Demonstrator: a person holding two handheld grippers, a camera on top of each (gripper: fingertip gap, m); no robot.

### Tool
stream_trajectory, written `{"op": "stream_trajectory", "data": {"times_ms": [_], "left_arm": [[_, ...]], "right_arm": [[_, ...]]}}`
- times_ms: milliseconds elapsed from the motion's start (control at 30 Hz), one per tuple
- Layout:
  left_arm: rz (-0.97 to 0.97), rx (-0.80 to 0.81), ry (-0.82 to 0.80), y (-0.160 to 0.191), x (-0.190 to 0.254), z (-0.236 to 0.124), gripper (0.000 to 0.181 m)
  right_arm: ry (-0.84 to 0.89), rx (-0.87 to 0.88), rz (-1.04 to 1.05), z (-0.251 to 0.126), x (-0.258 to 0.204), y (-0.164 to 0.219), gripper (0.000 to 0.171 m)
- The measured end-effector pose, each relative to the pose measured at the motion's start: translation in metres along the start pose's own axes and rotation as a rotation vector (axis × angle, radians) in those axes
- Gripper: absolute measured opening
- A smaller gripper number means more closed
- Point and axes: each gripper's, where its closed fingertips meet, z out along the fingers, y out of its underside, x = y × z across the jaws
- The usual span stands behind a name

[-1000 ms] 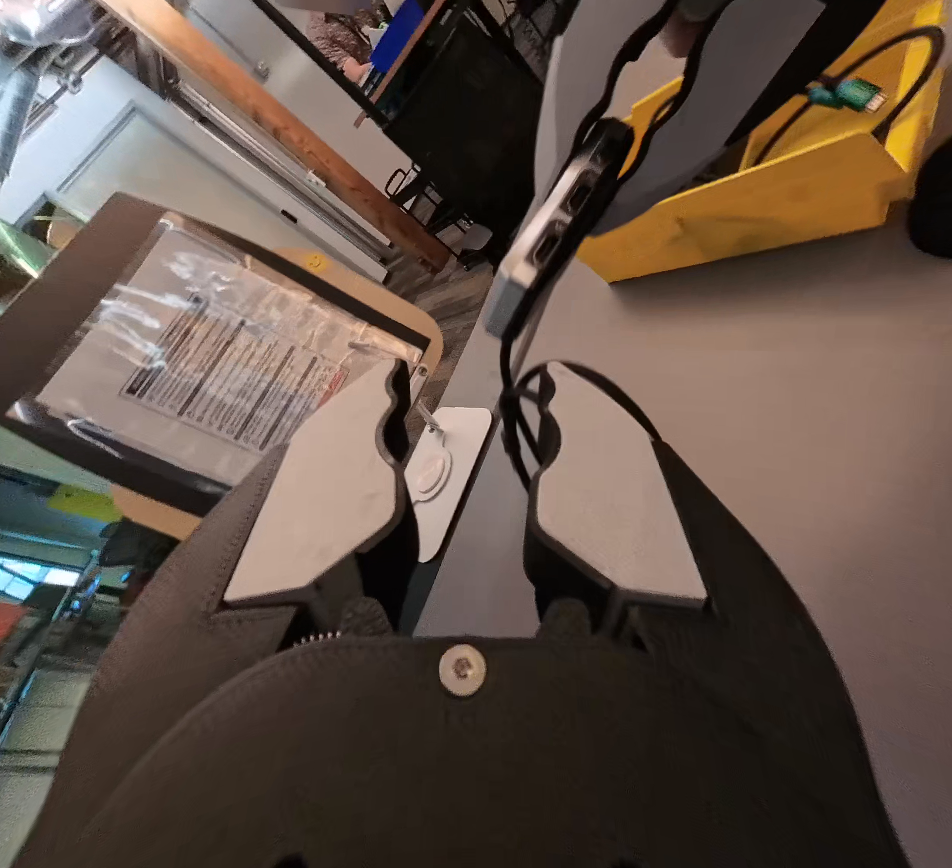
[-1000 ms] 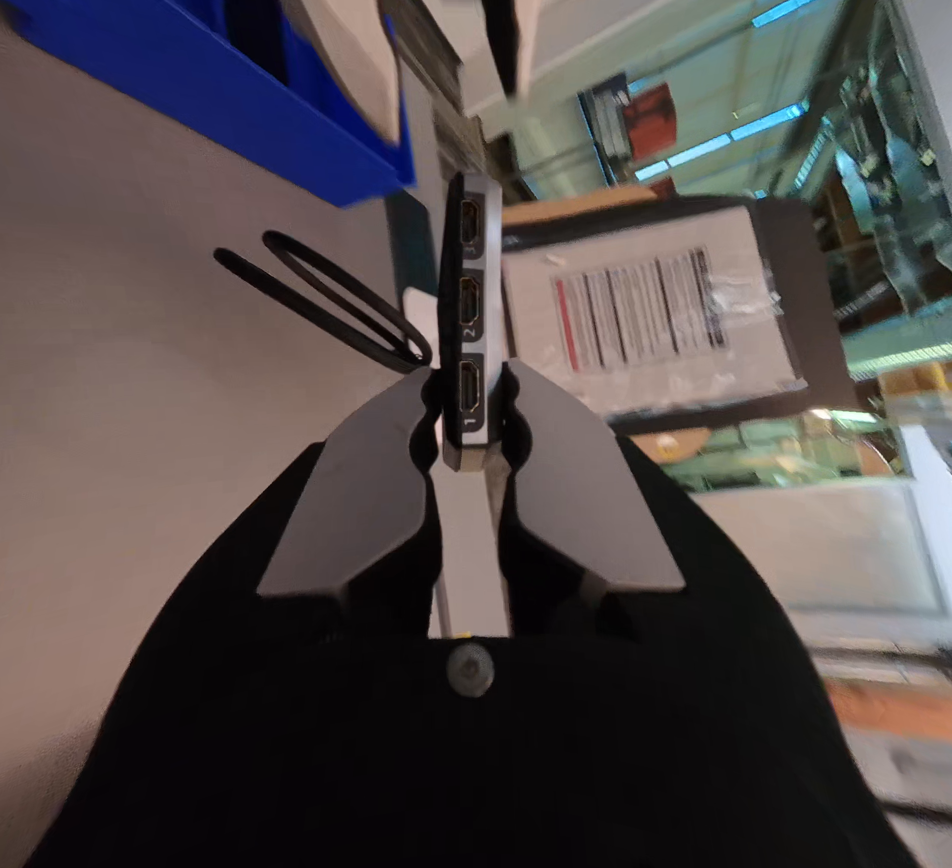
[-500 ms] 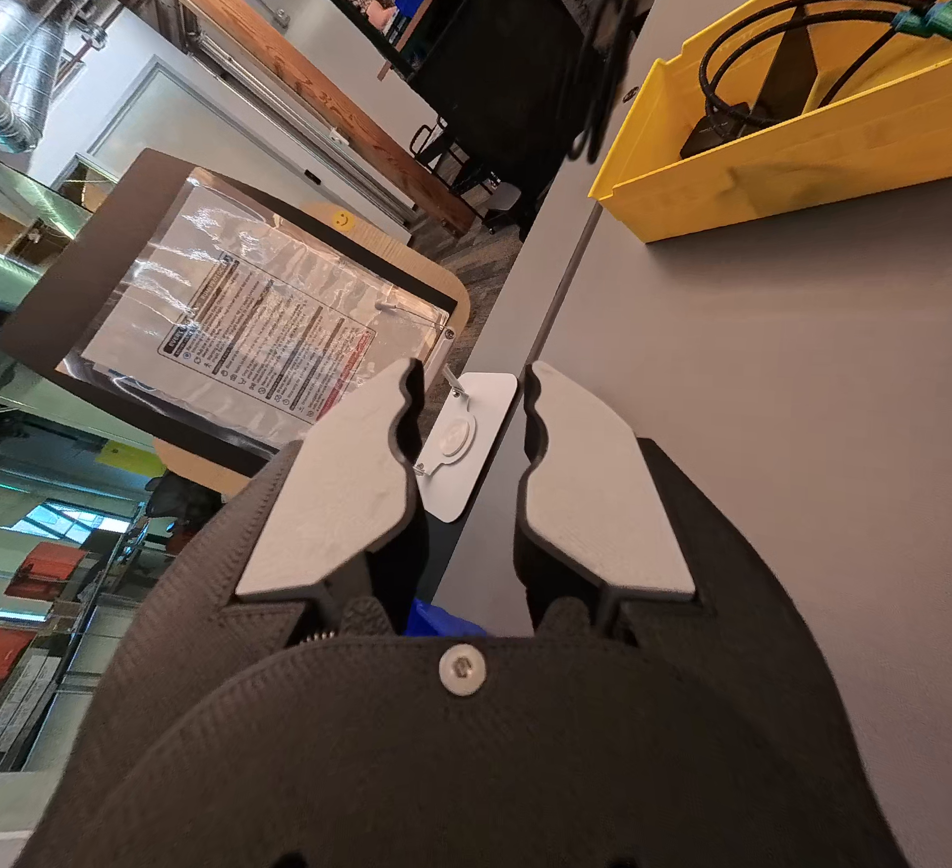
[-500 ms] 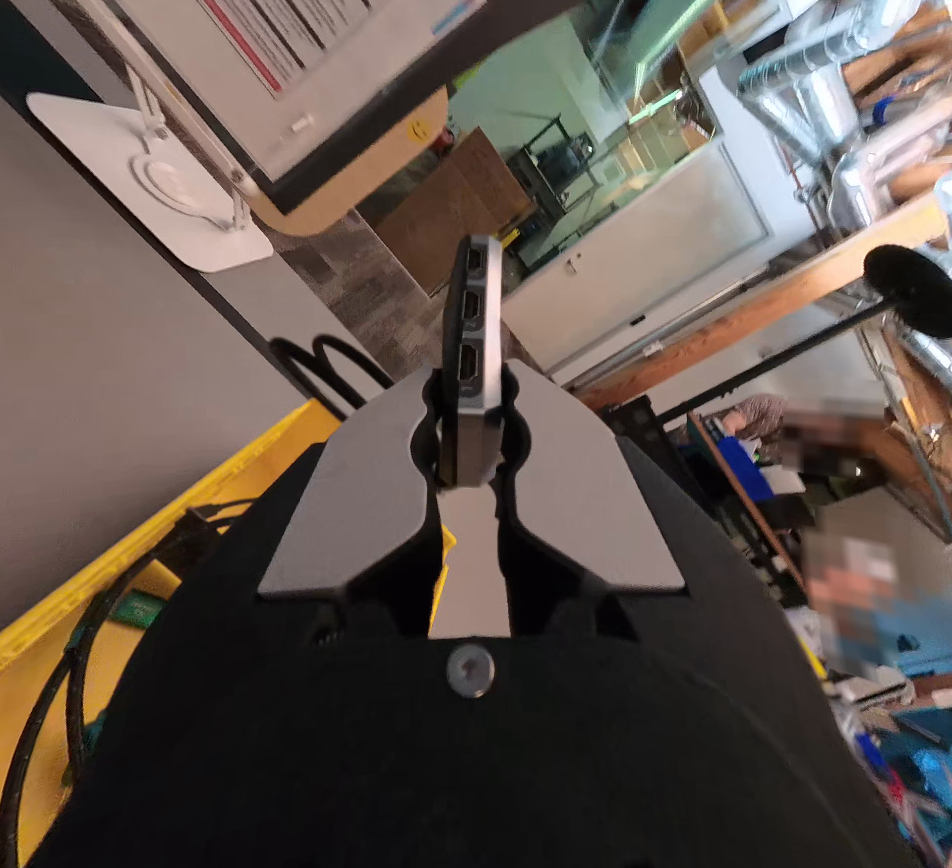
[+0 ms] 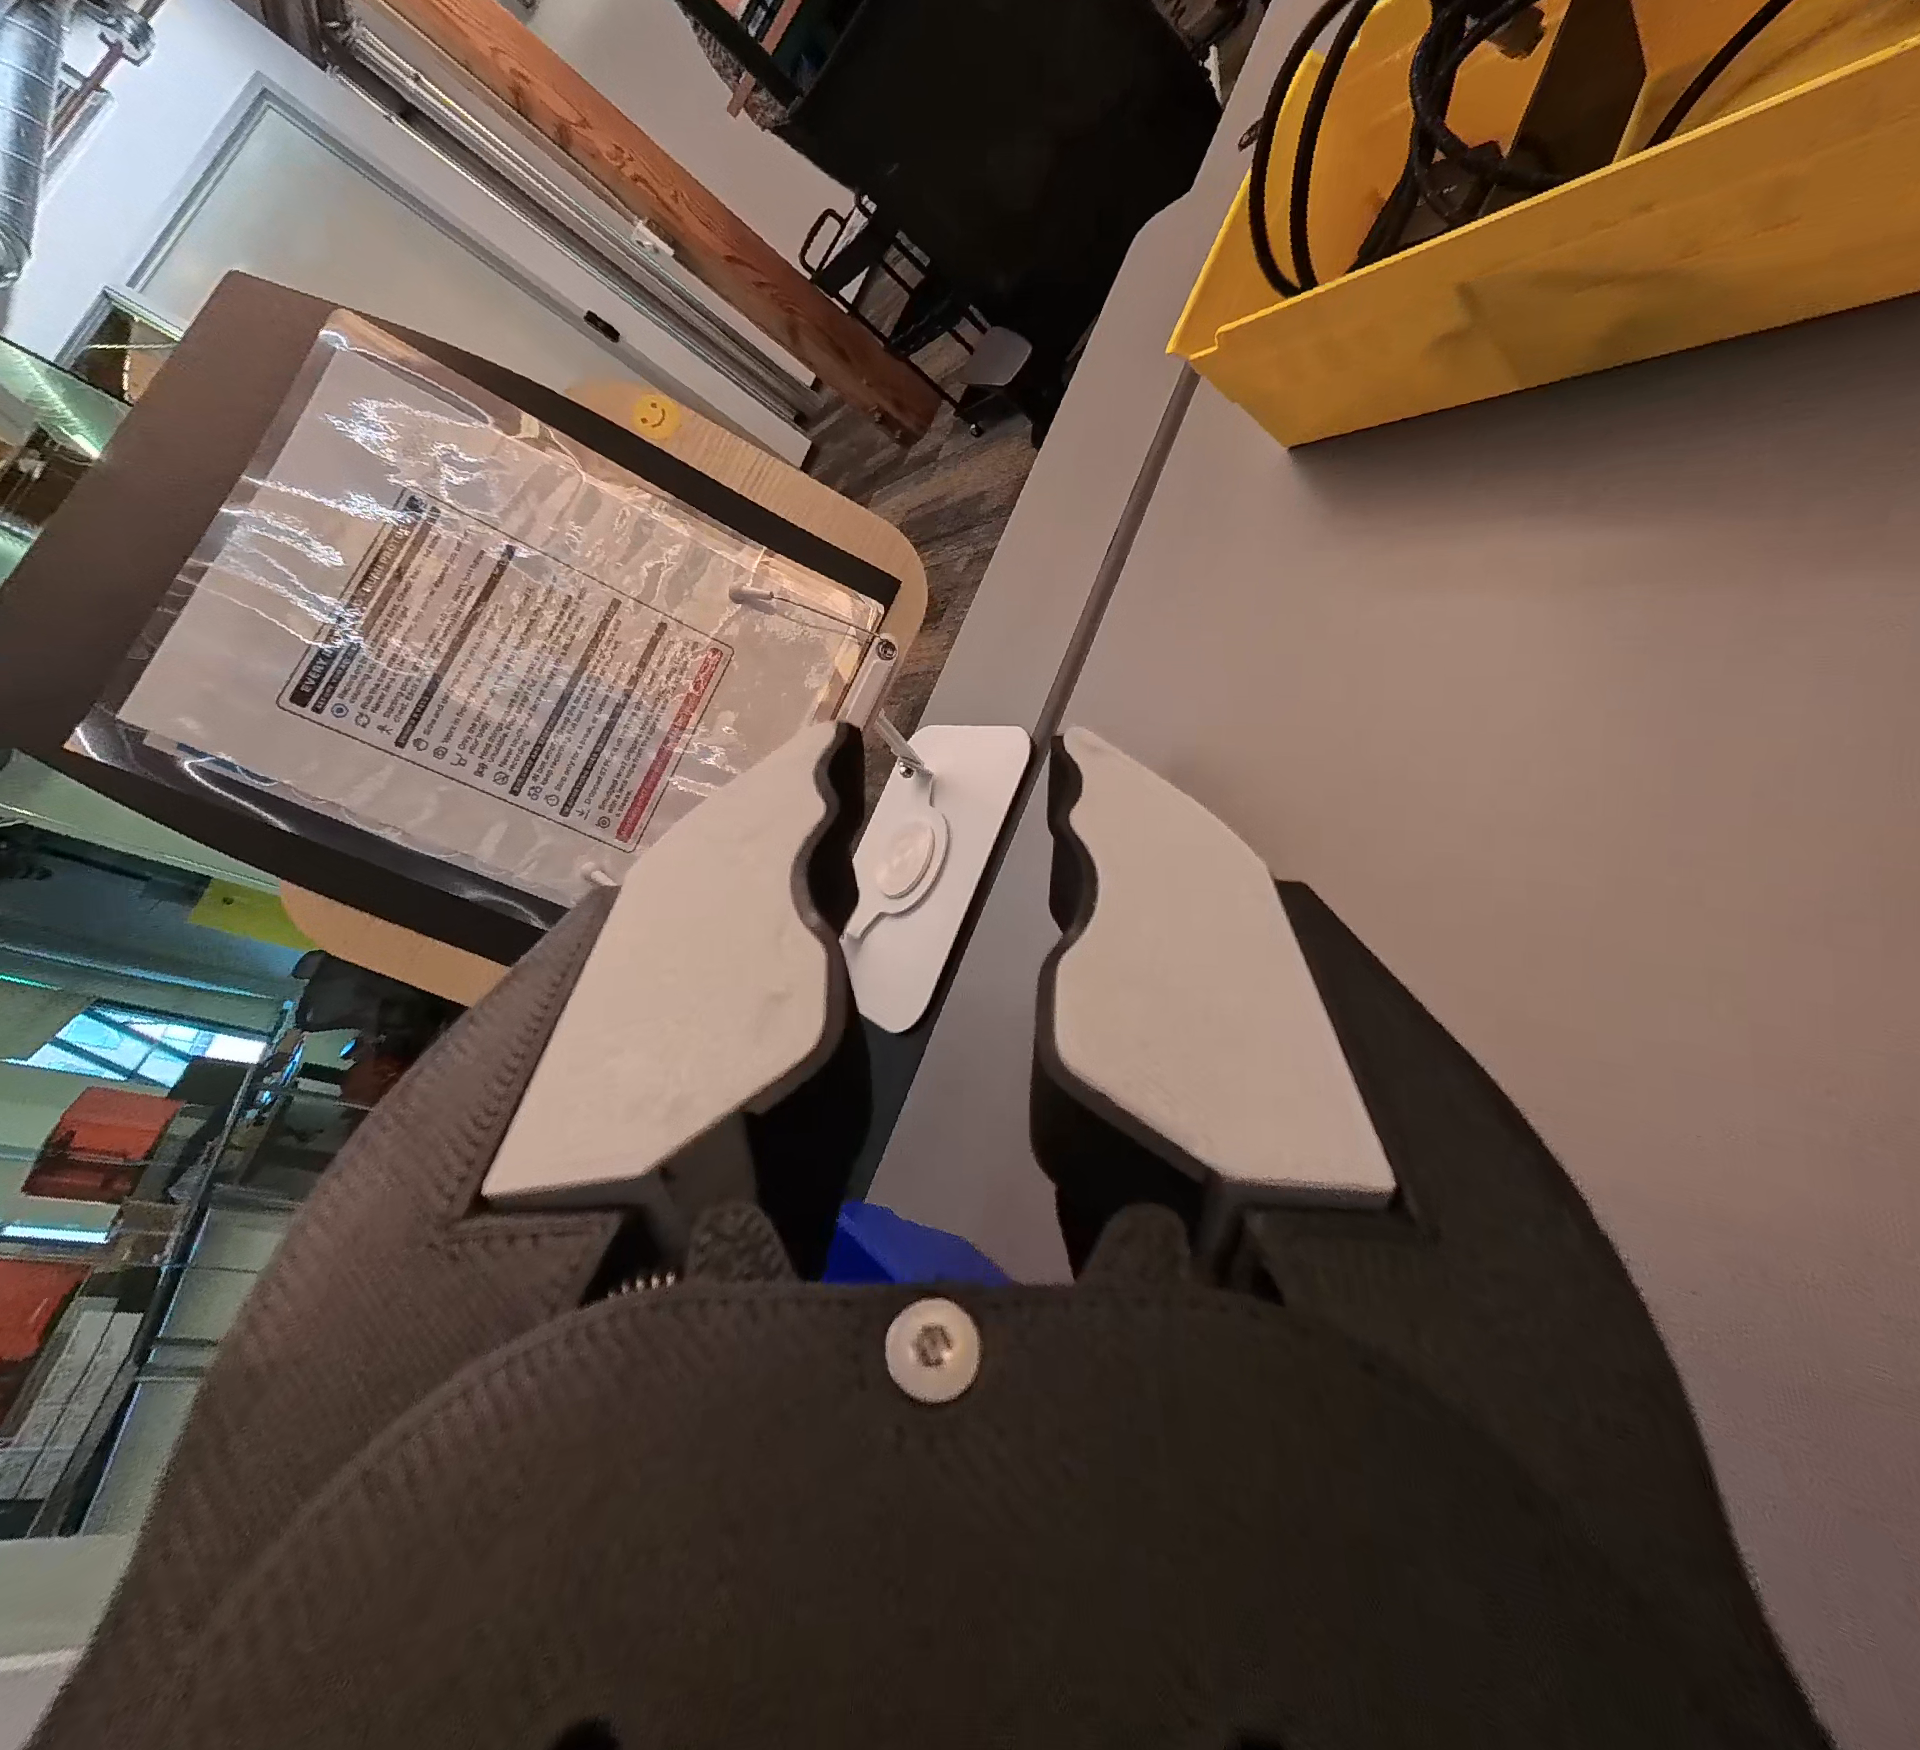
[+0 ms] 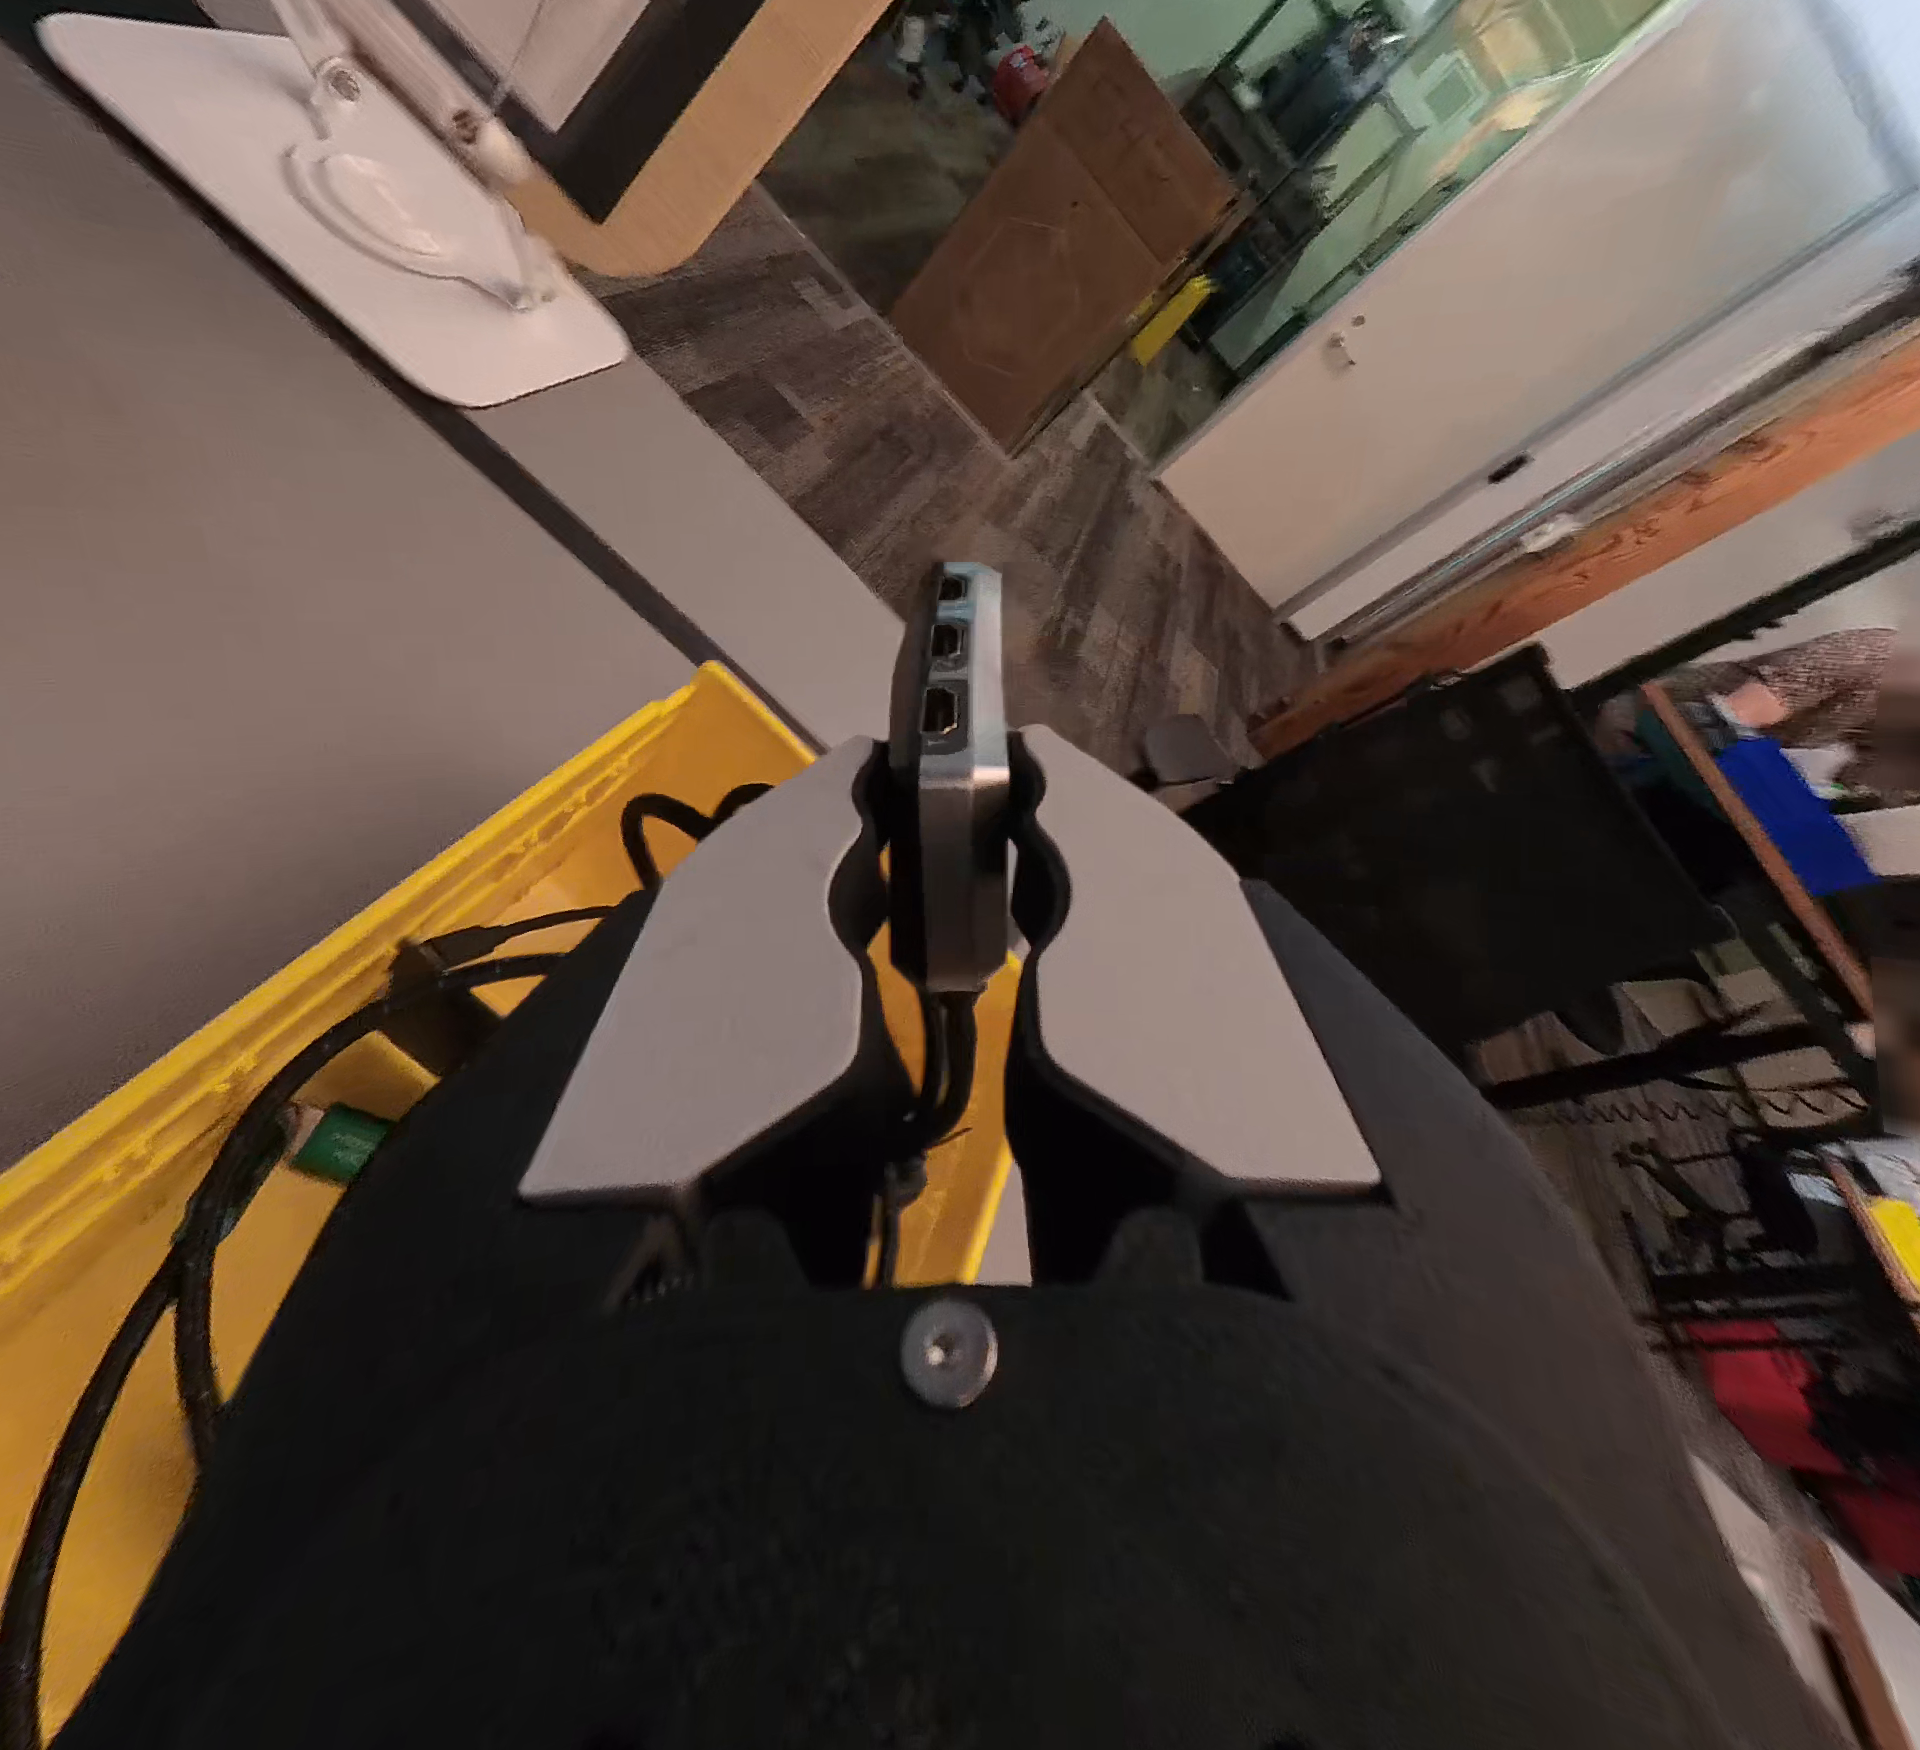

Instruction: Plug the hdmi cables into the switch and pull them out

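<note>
My right gripper [image 6: 948, 765] is shut on the grey HDMI switch [image 6: 951, 765], held on edge in the air above the yellow bin [image 6: 582, 827]. Its three ports face me and are empty; its own black lead hangs down between the fingers. Black braided HDMI cables [image 6: 197, 1253] with a green tag lie coiled in the bin. In the left wrist view the bin [image 5: 1621, 266] with the cables [image 5: 1455, 27] sits at the upper right. My left gripper [image 5: 951, 765] is open and empty, low over the grey table [image 5: 1507, 765].
A framed printed sheet on a white stand [image 5: 925, 879] stands at the table's far edge; it also shows in the right wrist view [image 6: 343, 214]. A corner of a blue bin [image 5: 894, 1248] shows behind my left fingers. Beyond the table edge are floor, desks and a seated person.
My right gripper has swung the switch away from the blue bin side to above the yellow bin. The switch has left the left view, and my left gripper has opened slightly wider.
</note>
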Motion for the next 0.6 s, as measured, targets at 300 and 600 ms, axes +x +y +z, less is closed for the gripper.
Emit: {"op": "stream_trajectory", "data": {"times_ms": [300, 600], "left_arm": [[0.012, -0.024, -0.006, 0.004, -0.002, 0.0, 0.032], [0.022, -0.014, -0.009, -0.003, 0.0, -0.003, 0.031]], "right_arm": [[-0.674, -0.486, -0.018, 0.07, -0.05, 0.054, 0.021], [-0.756, -0.87, -0.19, 0.124, -0.099, 0.1, 0.021]]}}
